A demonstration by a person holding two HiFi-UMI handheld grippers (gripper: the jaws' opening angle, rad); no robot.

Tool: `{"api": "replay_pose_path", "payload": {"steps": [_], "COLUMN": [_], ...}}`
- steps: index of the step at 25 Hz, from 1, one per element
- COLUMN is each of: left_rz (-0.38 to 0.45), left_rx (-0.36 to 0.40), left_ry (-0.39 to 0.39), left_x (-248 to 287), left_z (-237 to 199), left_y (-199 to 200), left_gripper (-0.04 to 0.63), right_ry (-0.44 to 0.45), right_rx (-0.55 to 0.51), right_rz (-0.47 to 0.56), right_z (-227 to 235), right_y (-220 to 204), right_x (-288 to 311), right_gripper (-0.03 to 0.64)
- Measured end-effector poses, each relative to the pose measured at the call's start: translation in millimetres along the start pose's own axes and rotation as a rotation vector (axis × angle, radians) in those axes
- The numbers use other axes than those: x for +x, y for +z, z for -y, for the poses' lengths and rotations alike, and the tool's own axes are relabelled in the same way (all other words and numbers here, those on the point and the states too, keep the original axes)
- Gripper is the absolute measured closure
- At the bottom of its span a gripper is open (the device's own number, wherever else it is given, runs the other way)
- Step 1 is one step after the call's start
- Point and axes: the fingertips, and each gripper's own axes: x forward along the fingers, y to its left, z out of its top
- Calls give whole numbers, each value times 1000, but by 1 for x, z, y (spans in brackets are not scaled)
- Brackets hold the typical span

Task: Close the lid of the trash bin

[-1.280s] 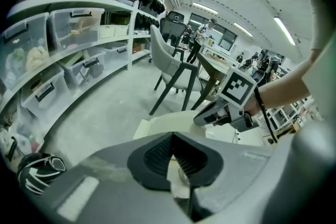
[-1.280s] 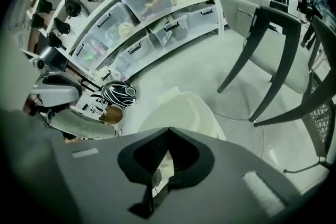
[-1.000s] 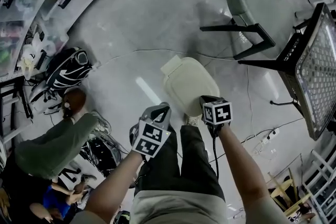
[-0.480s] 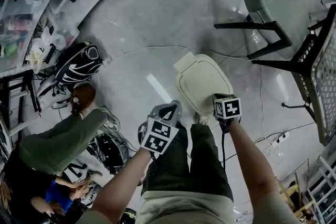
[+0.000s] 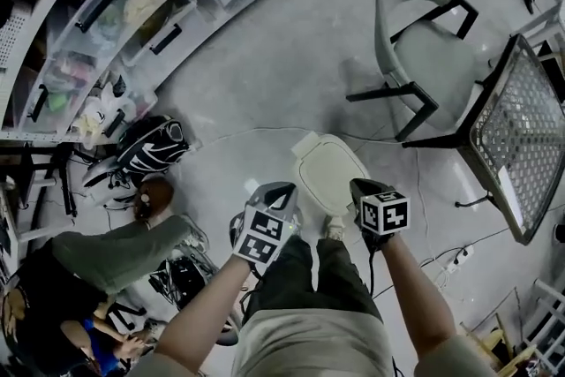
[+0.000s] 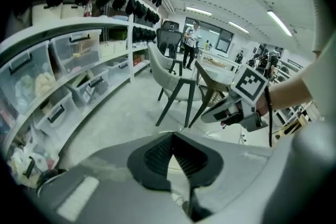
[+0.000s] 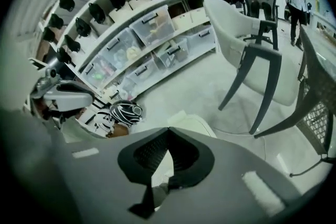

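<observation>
The trash bin [image 5: 328, 172] stands on the grey floor just ahead of my feet, its cream lid lying flat and closed. My left gripper [image 5: 275, 190] hovers at the lid's near left corner, jaws shut with nothing between them. My right gripper [image 5: 362, 188] hangs at the near right corner, also shut and empty. In the right gripper view the cream lid [image 7: 193, 124] shows just beyond the closed tips of the right gripper [image 7: 168, 129], with the left gripper [image 7: 59, 95] off to the left. The left gripper view looks over the left gripper [image 6: 172, 135] to the right gripper [image 6: 224, 113].
A grey chair [image 5: 422, 57] and a black mesh table [image 5: 523, 132] stand to the right of the bin. Shelves with clear storage boxes [image 5: 132, 9] curve along the left. A black-and-white helmet [image 5: 146, 146] and a crouching person [image 5: 97, 252] are at the left. Cables [image 5: 441, 229] cross the floor.
The head view has lifted, taking in more of the shelves and chair. Both grippers have drawn back from the lid to its near corners. The lid stays down.
</observation>
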Motion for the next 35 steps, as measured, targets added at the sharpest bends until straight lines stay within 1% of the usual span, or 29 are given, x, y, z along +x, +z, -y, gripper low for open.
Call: {"api": "replay_pose_path", "payload": {"steps": [5, 9, 14, 20, 22, 24, 27, 31, 35], "left_rz": [118, 203, 286, 381, 424, 465, 505, 534, 538], "left_rx": [57, 106, 176, 221, 236, 257, 276, 281, 300], "left_ry": [43, 61, 89, 92, 112, 148, 180, 188, 201], "left_x": [-67, -115, -166, -216, -234, -248, -262, -275, -281], "left_z": [4, 20, 43, 66, 72, 73, 73, 74, 71], "left_y": [58, 98, 128, 156, 167, 176, 182, 196, 203], "left_gripper": [594, 594, 594, 594, 594, 594, 594, 594, 594], "right_ry": [32, 29, 41, 77, 92, 99, 104, 97, 89], "right_rx": [-28, -80, -144, -229, -272, -315, -348, -363, -369], "right_rz": [156, 276, 389, 514, 539, 554, 578, 597, 593], "right_z": [-49, -77, -110, -157, -173, -184, -194, -197, -198], "right_y": [51, 81, 104, 128, 132, 136, 140, 149, 151], "right_x": [-94, -163, -230, -300, -319, -334, -347, -362, -365], "right_gripper": [614, 614, 614, 614, 615, 615, 615, 614, 614]}}
